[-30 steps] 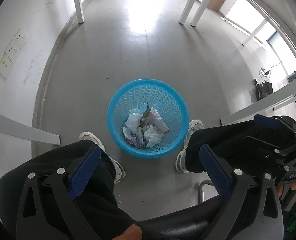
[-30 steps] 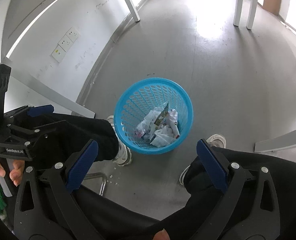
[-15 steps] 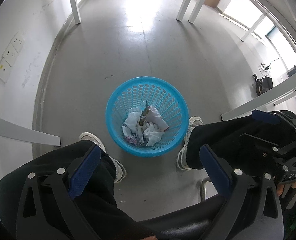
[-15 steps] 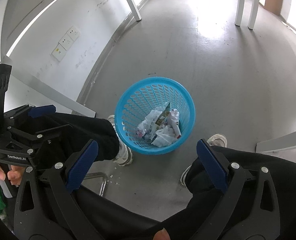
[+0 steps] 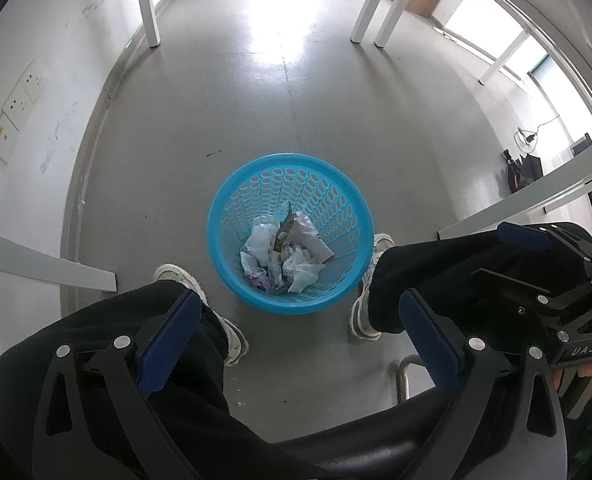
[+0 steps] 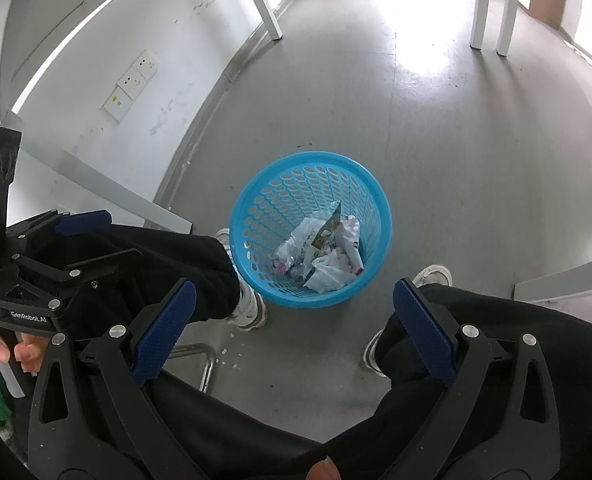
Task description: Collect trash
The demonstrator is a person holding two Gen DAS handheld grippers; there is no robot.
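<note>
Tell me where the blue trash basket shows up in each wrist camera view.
Left wrist view: the blue trash basket sits at centre, on the floor between the person's shoes.
Right wrist view: the basket sits just right of centre.
Shared landmark: the wall sockets, on the white wall left of the basket in both.

Office-type rm, white desk legs, wall sockets, grey floor
</note>
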